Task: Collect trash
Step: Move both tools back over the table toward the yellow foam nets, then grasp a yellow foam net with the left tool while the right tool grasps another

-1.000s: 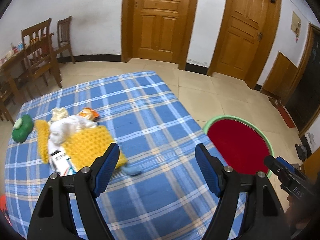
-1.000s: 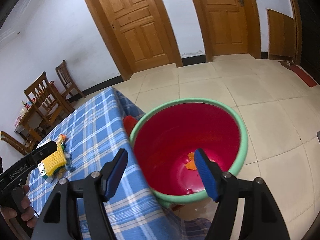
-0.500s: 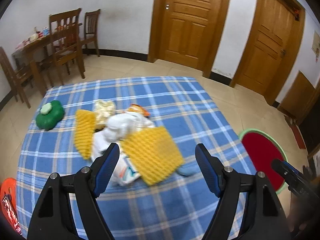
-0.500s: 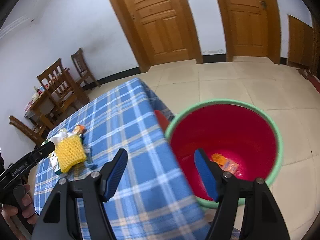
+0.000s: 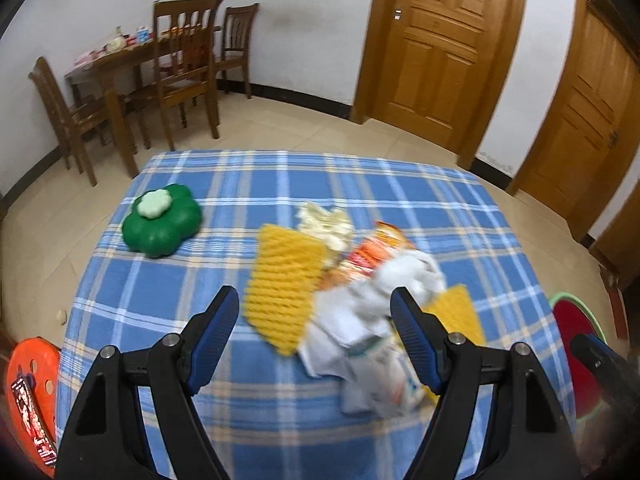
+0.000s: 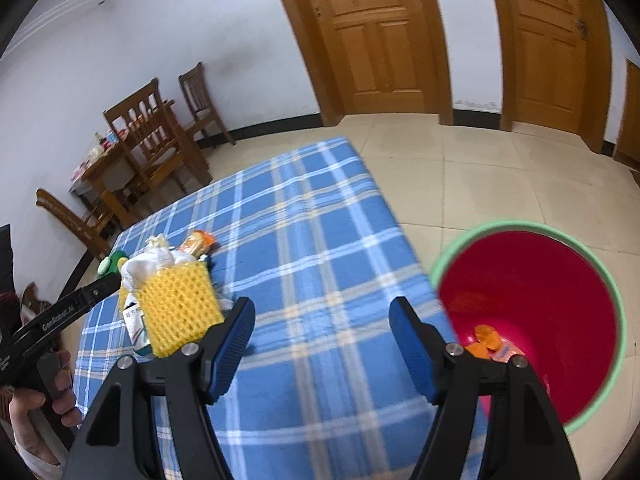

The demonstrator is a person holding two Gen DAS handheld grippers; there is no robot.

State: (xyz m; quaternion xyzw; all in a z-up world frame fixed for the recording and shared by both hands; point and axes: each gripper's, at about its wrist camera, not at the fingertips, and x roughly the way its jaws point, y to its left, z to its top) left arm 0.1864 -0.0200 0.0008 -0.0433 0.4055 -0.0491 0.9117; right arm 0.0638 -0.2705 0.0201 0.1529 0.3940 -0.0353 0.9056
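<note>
A heap of trash lies on the blue checked tablecloth (image 5: 248, 196): two yellow foam nets (image 5: 282, 280), crumpled white paper (image 5: 380, 292), an orange snack wrapper (image 5: 372, 250) and a printed carton (image 5: 400, 384). My left gripper (image 5: 316, 336) is open and empty, just above the heap's near side. My right gripper (image 6: 322, 342) is open and empty over the table's right part. The heap shows in the right wrist view with a yellow net (image 6: 176, 304) in front. A red bin with a green rim (image 6: 532, 300) stands on the floor right of the table, holding orange wrappers (image 6: 490, 342).
A green flower-shaped container (image 5: 162, 220) sits on the table's left part. An orange stool (image 5: 28, 384) stands at the table's near left. A wooden table and chairs (image 5: 160, 76) stand by the far wall. Two wooden doors (image 5: 436, 52) are behind.
My left gripper has swung left from the bin side, over to the trash heap. My right gripper has swung left from above the bin, over to the table's right part.
</note>
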